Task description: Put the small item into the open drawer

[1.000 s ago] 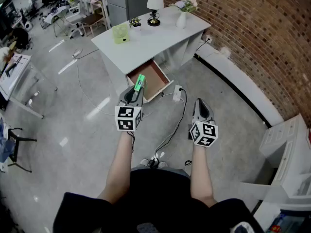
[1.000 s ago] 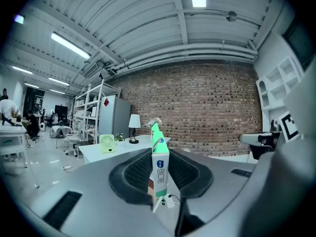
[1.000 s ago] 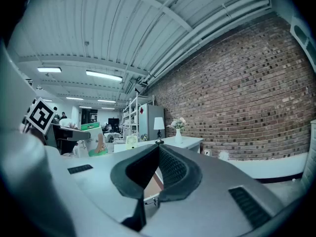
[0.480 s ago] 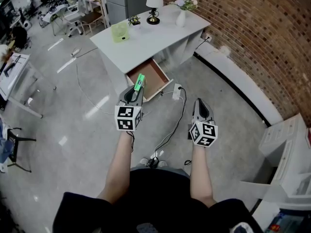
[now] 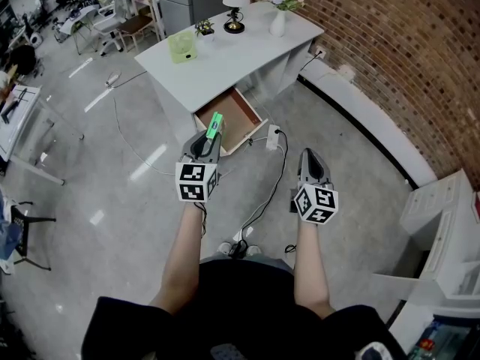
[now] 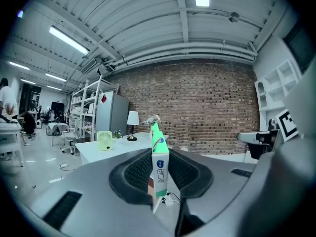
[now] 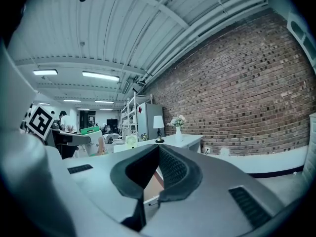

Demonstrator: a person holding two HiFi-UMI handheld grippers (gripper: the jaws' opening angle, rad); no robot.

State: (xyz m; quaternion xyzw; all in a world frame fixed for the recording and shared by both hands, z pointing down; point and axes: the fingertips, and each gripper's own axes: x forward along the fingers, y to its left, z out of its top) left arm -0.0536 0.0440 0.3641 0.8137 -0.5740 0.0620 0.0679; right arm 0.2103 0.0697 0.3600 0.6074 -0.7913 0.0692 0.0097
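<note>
Between the pads of the left claw [image 6: 159,168], one small green-and-white box [image 6: 159,154] sits clamped upright.
Just ahead of that claw and below it, one drawer [image 5: 226,118] stands open under one white tabletop [image 5: 225,60] carrying one lamp [image 5: 235,3], one vase of flowers [image 5: 279,19], one green fan [image 5: 181,49] and one potted plant [image 5: 203,28]. Right of it, the right claw [image 7: 157,158] is clenched on nothing, jaws together.

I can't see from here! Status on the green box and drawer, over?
Left gripper shut on green box; right gripper shut, empty. Box not in open drawer yet. Power strip on floor beside drawer.
</note>
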